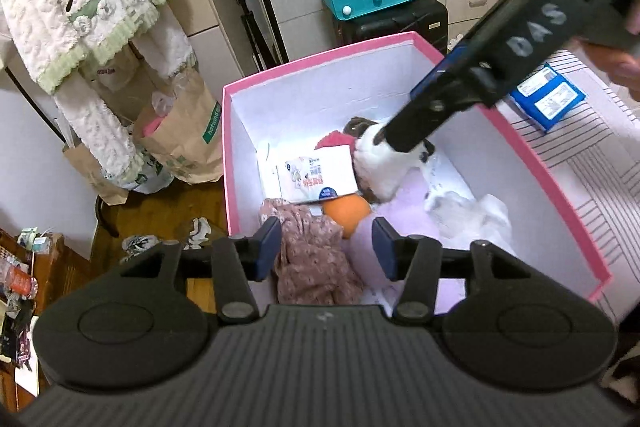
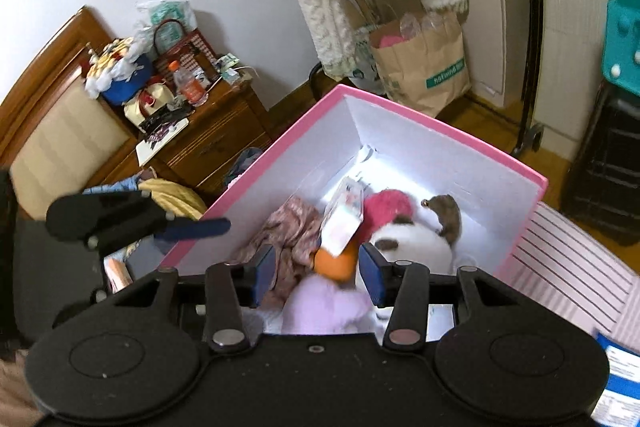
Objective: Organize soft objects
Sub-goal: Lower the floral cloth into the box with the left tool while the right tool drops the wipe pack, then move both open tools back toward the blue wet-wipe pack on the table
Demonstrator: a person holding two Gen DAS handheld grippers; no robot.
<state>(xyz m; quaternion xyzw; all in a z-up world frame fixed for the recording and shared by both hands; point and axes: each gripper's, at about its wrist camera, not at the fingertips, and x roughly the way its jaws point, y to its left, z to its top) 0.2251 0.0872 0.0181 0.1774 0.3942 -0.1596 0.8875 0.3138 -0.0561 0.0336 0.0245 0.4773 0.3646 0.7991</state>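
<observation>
The pink box (image 1: 240, 131) holds the soft things: a white-and-brown plush toy (image 1: 376, 167) toward its far wall, floral cloth (image 1: 316, 259) by the near edge. The left gripper (image 1: 326, 247) hangs half-open and empty over the cloth; the right gripper (image 2: 318, 269) likewise, above an orange ball (image 2: 334, 263).

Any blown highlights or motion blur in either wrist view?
Right wrist: far inner floor of the pink box is blown out white; lilac plush smeared. Left wrist: even light, box contents sharp; the other hand-held gripper crossing the frame is slightly soft.
</observation>
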